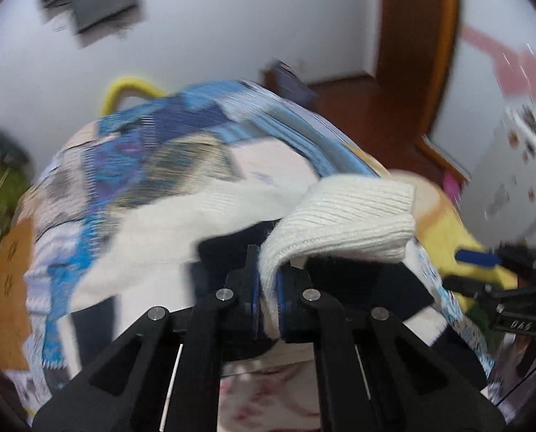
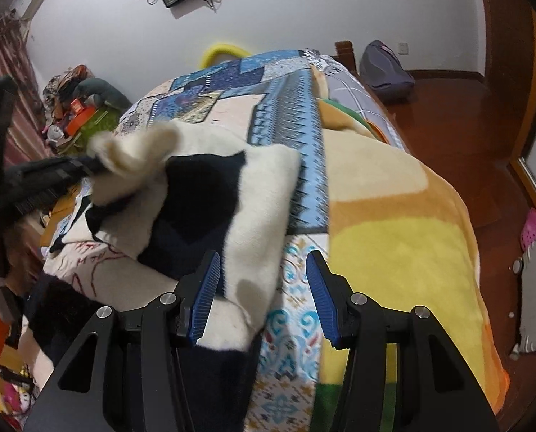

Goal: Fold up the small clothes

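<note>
A small cream and black knitted sweater (image 2: 210, 208) lies on the bed. My left gripper (image 1: 266, 284) is shut on its cream ribbed cuff (image 1: 343, 223) and holds the sleeve lifted; it also shows at the left of the right wrist view (image 2: 88, 165). My right gripper (image 2: 262, 295) is open and empty, just above the sweater's near right edge, its left finger (image 2: 205, 298) over the cream fabric. It also shows at the right edge of the left wrist view (image 1: 483, 270).
The bed carries a blue patterned quilt (image 2: 289, 115) and a yellow and orange blanket (image 2: 393, 223). A wooden floor (image 2: 447, 115) with a grey bag (image 2: 384, 68) lies to the right. Clutter (image 2: 77, 108) stands at the far left.
</note>
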Available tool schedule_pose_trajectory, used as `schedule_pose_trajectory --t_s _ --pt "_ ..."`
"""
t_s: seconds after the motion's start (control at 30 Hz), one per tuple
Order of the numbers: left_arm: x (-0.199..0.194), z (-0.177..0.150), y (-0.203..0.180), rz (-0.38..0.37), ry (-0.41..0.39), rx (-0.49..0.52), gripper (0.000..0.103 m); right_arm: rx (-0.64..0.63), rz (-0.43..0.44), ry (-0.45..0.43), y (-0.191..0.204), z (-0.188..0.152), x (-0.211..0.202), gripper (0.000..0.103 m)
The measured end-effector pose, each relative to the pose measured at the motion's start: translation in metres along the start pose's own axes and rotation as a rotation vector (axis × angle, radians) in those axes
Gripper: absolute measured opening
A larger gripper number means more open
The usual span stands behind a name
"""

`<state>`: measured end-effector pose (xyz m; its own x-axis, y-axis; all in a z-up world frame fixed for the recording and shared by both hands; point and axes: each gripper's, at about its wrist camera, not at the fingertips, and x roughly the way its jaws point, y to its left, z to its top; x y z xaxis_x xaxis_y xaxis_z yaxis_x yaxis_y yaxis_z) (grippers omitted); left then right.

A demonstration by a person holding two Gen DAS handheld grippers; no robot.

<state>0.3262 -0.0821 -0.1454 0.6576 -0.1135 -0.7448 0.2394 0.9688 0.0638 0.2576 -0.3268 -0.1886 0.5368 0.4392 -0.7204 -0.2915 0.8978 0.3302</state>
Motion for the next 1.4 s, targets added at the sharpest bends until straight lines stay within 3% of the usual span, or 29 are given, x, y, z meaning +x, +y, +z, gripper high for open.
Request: schedule_pose_trajectory --t_s 0.17,0.3,0.43,0.57,0.8,1.1,1.3,1.37,1.4 --pt "-0.033 -0.017 0.089 0.090 -0.030 -0.176 0.007 -0.041 0.000 -0.011 0.018 0.006 0.006 0.057" --pt "-0.025 -0.055 0.150 0.098 0.046 -0.308 0.007 -0.064 -0.001 -0.004 0.029 0.011 0.012 0.058" --pt "-0.003 -0.098 0.186 0.112 0.138 -0.379 0.007 -0.082 -0.006 0.010 0.039 0.012 0.020 0.059" --pt "0.009 -0.122 0.194 0.068 0.170 -0.409 0.007 -0.096 -0.023 0.028 0.045 0.012 0.028 0.059" --pt "0.000 -0.142 0.203 0.048 0.139 -0.423 0.013 -0.101 -0.060 0.066 0.047 0.011 0.042 0.059" --pt "-0.024 -0.181 0.262 0.174 0.184 -0.524 0.012 -0.113 -0.074 0.096 0.046 0.005 0.049 0.059" --pt "-0.047 -0.190 0.269 0.155 0.173 -0.563 0.013 -0.134 -0.084 0.098 0.052 0.006 0.043 0.059" --pt "-0.052 -0.188 0.259 0.146 0.168 -0.544 0.022 -0.144 -0.081 0.096 0.055 0.006 0.038 0.059" --pt "-0.054 -0.188 0.254 0.141 0.166 -0.537 0.035 -0.153 -0.080 0.094 0.057 0.006 0.034 0.060"
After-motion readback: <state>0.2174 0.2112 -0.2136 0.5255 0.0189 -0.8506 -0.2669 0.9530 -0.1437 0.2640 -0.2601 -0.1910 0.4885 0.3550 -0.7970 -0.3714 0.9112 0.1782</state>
